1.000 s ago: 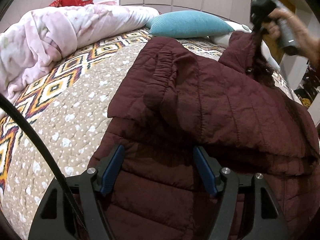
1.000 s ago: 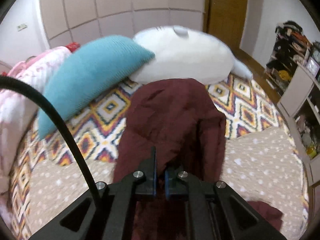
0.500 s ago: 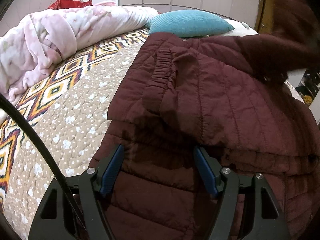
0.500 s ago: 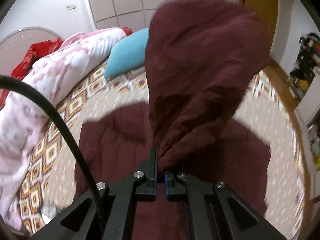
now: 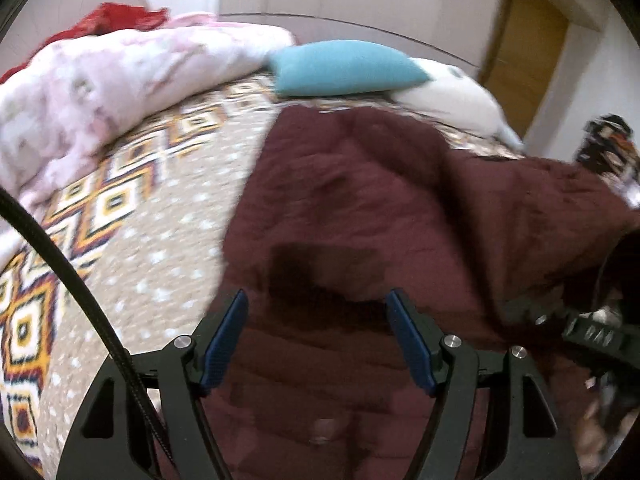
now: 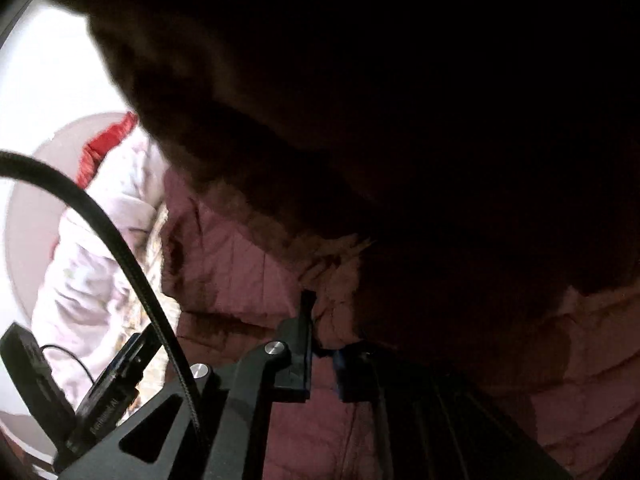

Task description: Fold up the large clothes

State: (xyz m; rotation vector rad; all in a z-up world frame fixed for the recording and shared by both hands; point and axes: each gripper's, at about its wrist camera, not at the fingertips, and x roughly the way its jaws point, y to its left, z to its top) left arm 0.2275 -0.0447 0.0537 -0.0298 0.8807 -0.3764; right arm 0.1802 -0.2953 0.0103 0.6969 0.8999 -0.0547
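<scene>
A dark maroon quilted jacket (image 5: 360, 208) lies spread on the bed. My left gripper (image 5: 318, 332) is open and hovers just above the jacket's near part, its blue pads on either side of the fabric. My right gripper (image 6: 322, 344) is shut on a fold of the jacket (image 6: 248, 264), and the lifted fabric drapes over the lens and darkens most of the right wrist view. The right gripper's body shows at the right edge of the left wrist view (image 5: 592, 332), low over the jacket.
The bed has a patterned beige quilt (image 5: 132, 240). A pink blanket (image 5: 100, 80) is heaped at the left, with a red cloth (image 5: 120, 16) behind it. A teal pillow (image 5: 344, 66) and a white cushion (image 5: 452, 96) lie at the head. A wooden door (image 5: 528, 48) stands at the back right.
My right gripper has carried the jacket's far end over toward the near side and come down beside the left gripper. The fabric now covers its camera. The left gripper stayed open and shifted slightly.
</scene>
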